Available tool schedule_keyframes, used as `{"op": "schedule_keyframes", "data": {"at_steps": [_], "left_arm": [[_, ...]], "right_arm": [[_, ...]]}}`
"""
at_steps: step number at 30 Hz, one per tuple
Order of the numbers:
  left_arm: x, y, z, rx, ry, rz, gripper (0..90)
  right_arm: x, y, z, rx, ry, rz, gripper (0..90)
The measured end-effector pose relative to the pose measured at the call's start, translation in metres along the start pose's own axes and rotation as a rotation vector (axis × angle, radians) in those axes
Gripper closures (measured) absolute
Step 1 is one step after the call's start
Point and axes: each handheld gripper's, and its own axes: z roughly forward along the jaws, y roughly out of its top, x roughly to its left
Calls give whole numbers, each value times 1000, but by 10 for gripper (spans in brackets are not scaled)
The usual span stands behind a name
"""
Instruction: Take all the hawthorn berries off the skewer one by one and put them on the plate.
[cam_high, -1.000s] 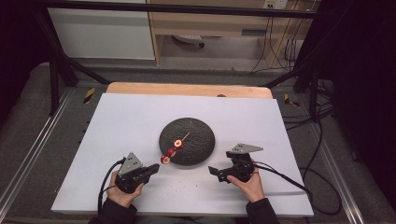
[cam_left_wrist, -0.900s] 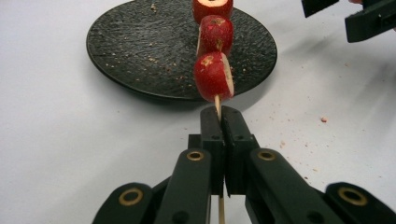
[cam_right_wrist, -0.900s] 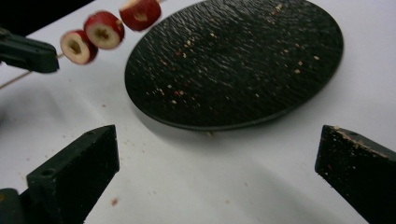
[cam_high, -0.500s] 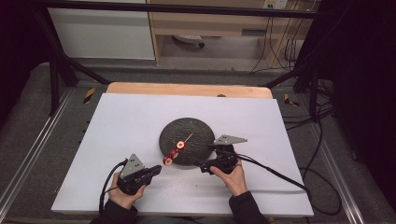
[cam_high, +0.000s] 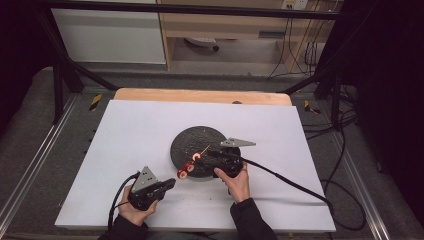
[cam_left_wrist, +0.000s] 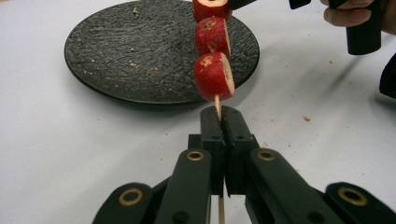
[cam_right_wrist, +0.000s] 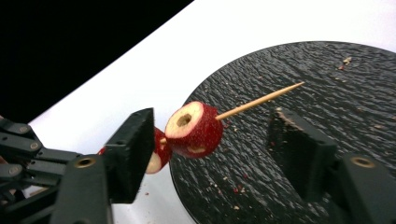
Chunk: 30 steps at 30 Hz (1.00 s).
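Nearest, the left gripper (cam_left_wrist: 223, 122) pinches the bare end of a wooden skewer (cam_left_wrist: 217, 103), fingers pressed together. Three red fruit pieces (cam_left_wrist: 214, 76) remain threaded, raised over the black plate (cam_high: 186, 141) on the white desk (cam_high: 140, 125). Beyond, the right gripper (cam_right_wrist: 210, 140) has been closing, fingers spread around the end piece (cam_right_wrist: 194, 129), apparently to pull it off.

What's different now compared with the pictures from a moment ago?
The right gripper has slid left across the black plate to the skewer, and its jaws have just been closing around the top fruit piece, not yet pressing it. The left gripper stayed put, clamped on the skewer's lower end; the plate hasn't moved.
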Motion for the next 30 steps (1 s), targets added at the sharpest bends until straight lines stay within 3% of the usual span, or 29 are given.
{"op": "schedule_keyframes", "data": {"at_steps": [13, 19, 30], "left_arm": [[-4, 1, 1, -11, -7, 10, 882], [-5, 1, -1, -29, -6, 14, 883], [-4, 2, -6, -54, 1, 14, 883]], "right_arm": [[-2, -2, 6, 11, 74, 61, 565], [-2, 1, 4, 6, 95, 81, 595], [-9, 18, -6, -50, 34, 83, 599]]}}
